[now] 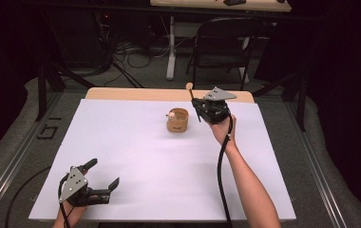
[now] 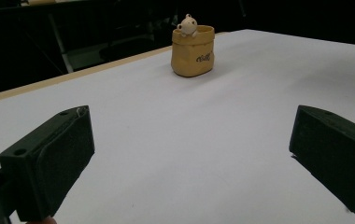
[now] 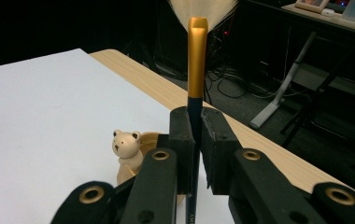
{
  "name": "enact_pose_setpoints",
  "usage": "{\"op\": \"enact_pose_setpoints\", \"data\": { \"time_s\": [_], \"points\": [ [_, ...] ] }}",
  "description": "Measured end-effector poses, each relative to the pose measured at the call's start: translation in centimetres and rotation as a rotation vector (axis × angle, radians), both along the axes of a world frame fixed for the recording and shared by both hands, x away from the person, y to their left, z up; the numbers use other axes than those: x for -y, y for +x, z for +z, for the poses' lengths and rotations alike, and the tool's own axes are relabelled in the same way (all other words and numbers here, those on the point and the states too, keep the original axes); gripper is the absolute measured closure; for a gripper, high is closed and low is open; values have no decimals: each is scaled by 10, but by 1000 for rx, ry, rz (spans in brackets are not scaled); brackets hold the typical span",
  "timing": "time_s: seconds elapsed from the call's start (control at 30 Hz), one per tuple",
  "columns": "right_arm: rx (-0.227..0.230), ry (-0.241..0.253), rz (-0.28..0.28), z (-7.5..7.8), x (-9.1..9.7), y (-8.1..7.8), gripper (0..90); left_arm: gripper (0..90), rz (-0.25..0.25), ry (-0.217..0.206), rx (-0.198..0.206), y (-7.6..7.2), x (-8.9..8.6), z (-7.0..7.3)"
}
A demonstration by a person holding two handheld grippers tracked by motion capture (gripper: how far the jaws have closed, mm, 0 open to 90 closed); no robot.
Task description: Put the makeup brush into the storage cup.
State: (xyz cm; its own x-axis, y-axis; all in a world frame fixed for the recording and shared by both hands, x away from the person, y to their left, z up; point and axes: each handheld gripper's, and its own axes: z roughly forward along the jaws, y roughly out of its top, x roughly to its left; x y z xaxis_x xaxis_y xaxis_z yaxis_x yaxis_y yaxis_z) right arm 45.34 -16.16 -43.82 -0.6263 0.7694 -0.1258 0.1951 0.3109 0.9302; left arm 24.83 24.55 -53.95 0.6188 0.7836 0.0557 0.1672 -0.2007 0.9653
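Holding a makeup brush with a dark handle, gold ferrule and pale fanned bristles, our right gripper has its black jaws clamped tight on the dark handle, and the brush stands upright between them with the bristles at the top. In the high view we see this gripper raised just beside the small tan pouch-shaped ceramic holder, on the holder's right, near the far edge of the white sheet that covers the wooden table. A little cream bear figure peeks over the holder's rim. The brush is apart from the holder, not inside it. Our left gripper sits at the near left corner of the sheet, well apart from the holder, its jaws spread wide with nothing between them.
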Motion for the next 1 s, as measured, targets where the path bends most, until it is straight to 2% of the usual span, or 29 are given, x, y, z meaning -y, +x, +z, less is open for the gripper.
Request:
{"op": "enact_pose_setpoints", "data": {
  "time_s": [0.43,1.0],
  "points": [
    [14,4,4,6,-8,8,836,0,0,2,-1,0,0,0],
    [26,7,12,1,-19,13,836,0,-1,6,-1,0,0,0]
  ]
}}
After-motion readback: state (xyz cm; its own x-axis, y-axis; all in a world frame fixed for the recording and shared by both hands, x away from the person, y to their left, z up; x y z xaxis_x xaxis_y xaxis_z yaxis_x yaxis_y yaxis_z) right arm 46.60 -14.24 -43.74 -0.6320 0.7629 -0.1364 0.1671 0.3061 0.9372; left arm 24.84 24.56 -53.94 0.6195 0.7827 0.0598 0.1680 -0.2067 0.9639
